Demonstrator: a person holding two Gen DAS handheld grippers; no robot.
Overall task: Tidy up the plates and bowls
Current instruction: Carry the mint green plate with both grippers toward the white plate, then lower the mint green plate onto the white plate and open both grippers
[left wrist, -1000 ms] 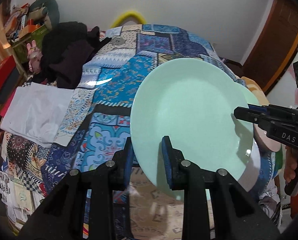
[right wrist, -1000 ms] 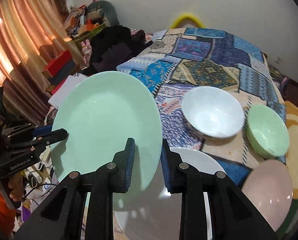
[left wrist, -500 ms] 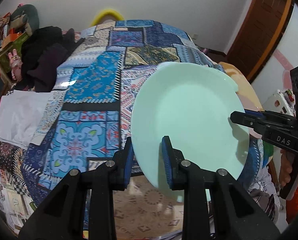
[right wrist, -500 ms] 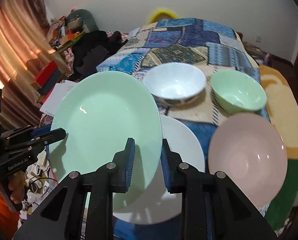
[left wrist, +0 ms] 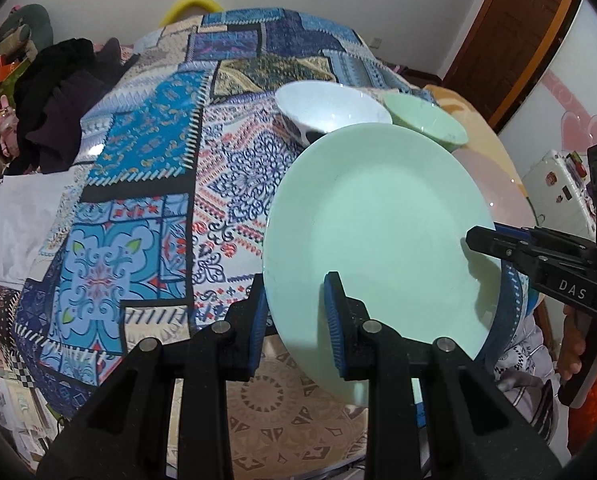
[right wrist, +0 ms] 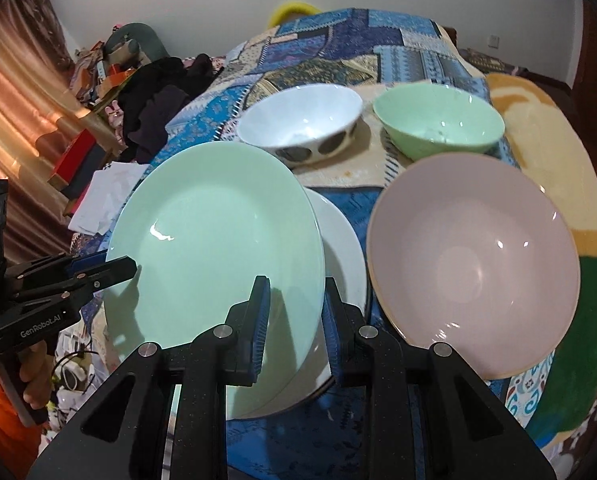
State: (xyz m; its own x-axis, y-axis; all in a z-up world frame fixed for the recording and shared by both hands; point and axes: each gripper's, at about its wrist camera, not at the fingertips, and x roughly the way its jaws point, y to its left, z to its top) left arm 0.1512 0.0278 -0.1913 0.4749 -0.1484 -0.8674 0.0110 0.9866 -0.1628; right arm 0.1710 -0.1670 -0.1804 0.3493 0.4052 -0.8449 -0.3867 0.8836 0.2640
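Both grippers hold one mint green plate (left wrist: pixel 382 232), also in the right wrist view (right wrist: pixel 218 248), tilted above the table. My left gripper (left wrist: pixel 294 320) is shut on its near left rim. My right gripper (right wrist: pixel 294 320) is shut on the opposite rim and shows in the left wrist view (left wrist: pixel 494 240). A white plate (right wrist: pixel 340 256) lies under the green one. A pink plate (right wrist: pixel 474 264) lies to its right. A white bowl (right wrist: pixel 298 120) and a green bowl (right wrist: pixel 438 124) stand behind.
The table carries a blue patchwork cloth (left wrist: pixel 138 184). Dark clothes (left wrist: pixel 58 92) and white papers (left wrist: pixel 14 224) lie at its left side. Cluttered shelves and a curtain (right wrist: pixel 14 112) stand beyond the left edge. A wooden door (left wrist: pixel 514 36) is at the right.
The green plate, held by both grippers, has come down and nearer over the white plate. The bowls and pink plate have come into fuller view.
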